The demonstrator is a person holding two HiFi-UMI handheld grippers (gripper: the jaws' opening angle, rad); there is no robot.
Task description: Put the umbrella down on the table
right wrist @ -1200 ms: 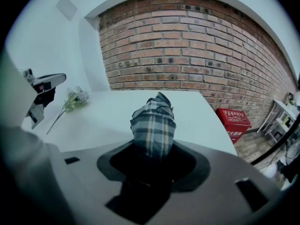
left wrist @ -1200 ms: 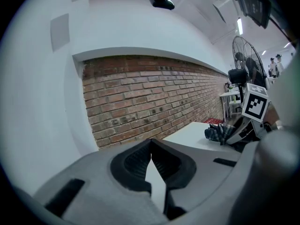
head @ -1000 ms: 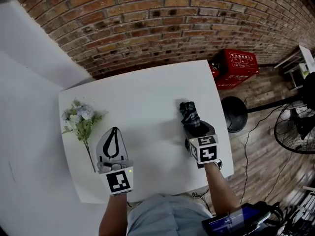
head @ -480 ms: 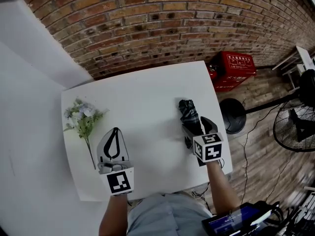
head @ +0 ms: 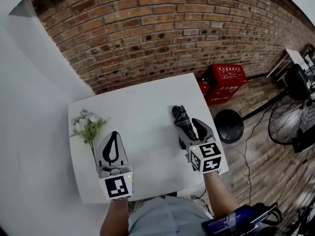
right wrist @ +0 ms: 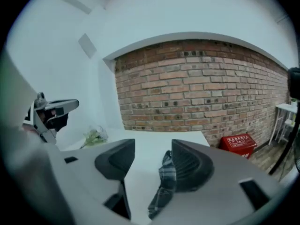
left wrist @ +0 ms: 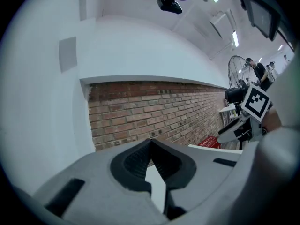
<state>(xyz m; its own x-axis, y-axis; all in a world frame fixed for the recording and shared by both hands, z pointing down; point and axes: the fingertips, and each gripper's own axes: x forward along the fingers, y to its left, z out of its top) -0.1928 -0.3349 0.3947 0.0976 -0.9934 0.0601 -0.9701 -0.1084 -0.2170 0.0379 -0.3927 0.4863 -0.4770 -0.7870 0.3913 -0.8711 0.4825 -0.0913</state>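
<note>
Plaid umbrella (head: 179, 118) looks down on table (head: 142, 107). Right gripper (head: 191, 129) jaws just narrowed, apart, umbrella loose btwn. Left gripper (head: 114, 134) pinched together, empty. Next: back right off.

The head view looks steeply down from above on the white table (head: 147, 107), with the brick wall (head: 162, 28) behind it. The left gripper view looks level at this wall from low over the table. The right gripper view faces it too, tilted slightly down. All three views share the red box (head: 227, 77).
</note>
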